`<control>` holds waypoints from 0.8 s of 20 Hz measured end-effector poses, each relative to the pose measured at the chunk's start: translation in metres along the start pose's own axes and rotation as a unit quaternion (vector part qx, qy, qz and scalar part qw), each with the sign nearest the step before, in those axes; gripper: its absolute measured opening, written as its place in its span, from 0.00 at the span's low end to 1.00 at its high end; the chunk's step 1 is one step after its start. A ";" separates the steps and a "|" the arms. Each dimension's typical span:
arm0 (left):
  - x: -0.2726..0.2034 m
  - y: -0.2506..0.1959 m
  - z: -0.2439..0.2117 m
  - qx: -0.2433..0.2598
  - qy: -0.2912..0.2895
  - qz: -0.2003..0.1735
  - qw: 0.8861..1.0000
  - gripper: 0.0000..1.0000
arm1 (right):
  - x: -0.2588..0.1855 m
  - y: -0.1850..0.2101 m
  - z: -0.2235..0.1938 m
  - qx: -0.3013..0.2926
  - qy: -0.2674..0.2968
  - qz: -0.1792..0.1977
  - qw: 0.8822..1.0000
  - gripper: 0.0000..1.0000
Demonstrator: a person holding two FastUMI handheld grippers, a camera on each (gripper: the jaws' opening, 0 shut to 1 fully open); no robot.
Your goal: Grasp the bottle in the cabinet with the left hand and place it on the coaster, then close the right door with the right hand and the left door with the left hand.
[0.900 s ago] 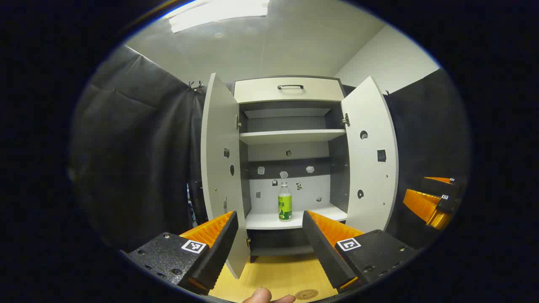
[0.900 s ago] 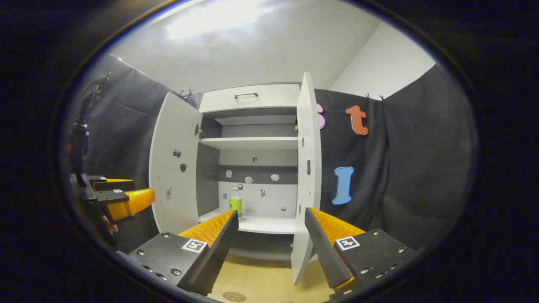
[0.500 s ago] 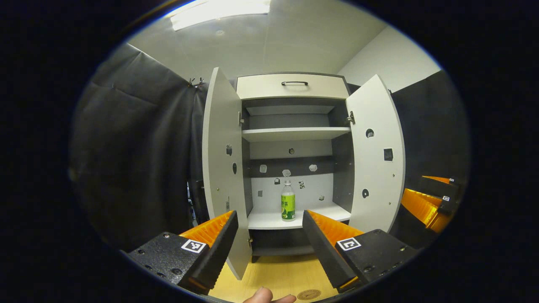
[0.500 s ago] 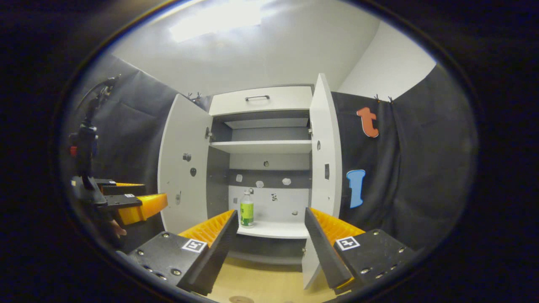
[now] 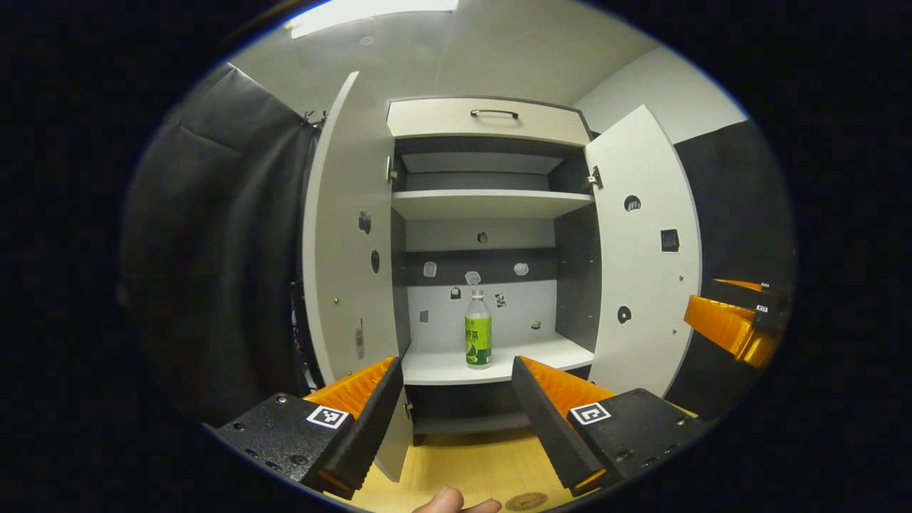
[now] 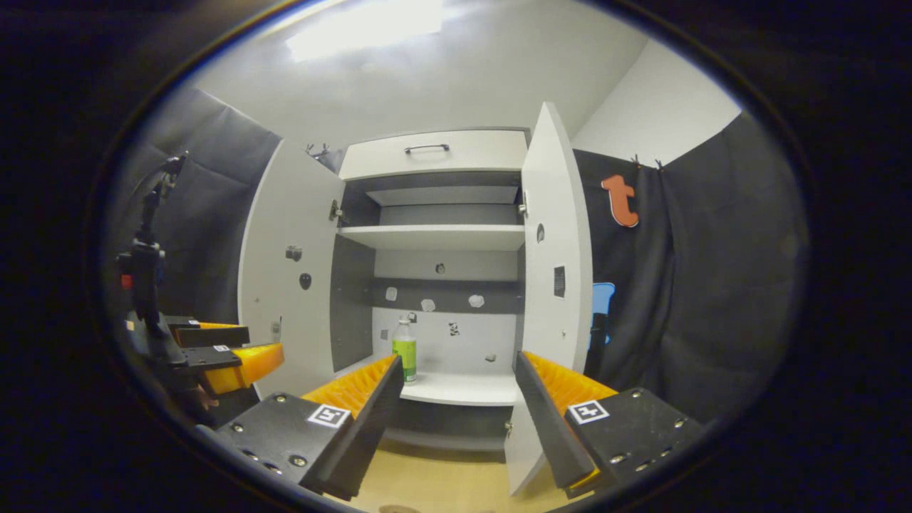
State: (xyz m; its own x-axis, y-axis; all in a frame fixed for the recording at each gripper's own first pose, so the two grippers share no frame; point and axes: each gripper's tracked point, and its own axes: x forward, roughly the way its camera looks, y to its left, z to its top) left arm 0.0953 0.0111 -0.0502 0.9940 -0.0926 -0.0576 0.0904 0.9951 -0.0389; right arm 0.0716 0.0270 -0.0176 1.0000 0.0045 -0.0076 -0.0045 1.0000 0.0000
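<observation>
Left gripper lines up on the bottle in the open cabinet

The left gripper (image 5: 452, 406), fingers spread and empty, frames the bottle (image 5: 479, 331) standing mid-shelf near the shelf's front edge; the right gripper (image 6: 456, 410), also spread, waits beside the right door (image 6: 552, 285), likely for closing.

Bottle (image 5: 479, 330): clear, green label, upright on cabinet's (image 5: 491, 114) lowest shelf. Left door (image 5: 349, 235), right door (image 5: 645, 249) both swung open. Round coaster (image 5: 526, 501) flat on tabletop.
</observation>
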 end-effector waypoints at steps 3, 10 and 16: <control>0.037 -0.001 -0.008 -0.006 0.005 -0.007 1.000 0.97 | 0.015 0.000 -0.003 -0.002 -0.001 0.001 1.000 0.93; 0.135 -0.012 -0.026 -0.025 -0.005 -0.027 0.999 0.97 | 0.043 -0.020 -0.012 0.004 0.006 -0.023 1.000 0.93; 0.218 -0.026 -0.056 -0.058 0.005 -0.047 0.997 0.95 | 0.053 -0.022 -0.017 0.007 -0.006 -0.004 1.000 0.95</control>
State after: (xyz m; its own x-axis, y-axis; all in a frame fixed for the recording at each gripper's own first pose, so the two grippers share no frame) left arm 0.3059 -0.0366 -0.1173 0.9808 -0.1860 -0.0589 0.1746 0.9715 -0.1606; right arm 0.1247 0.0055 -0.0347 1.0000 -0.0028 0.0040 0.0028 0.9999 0.0141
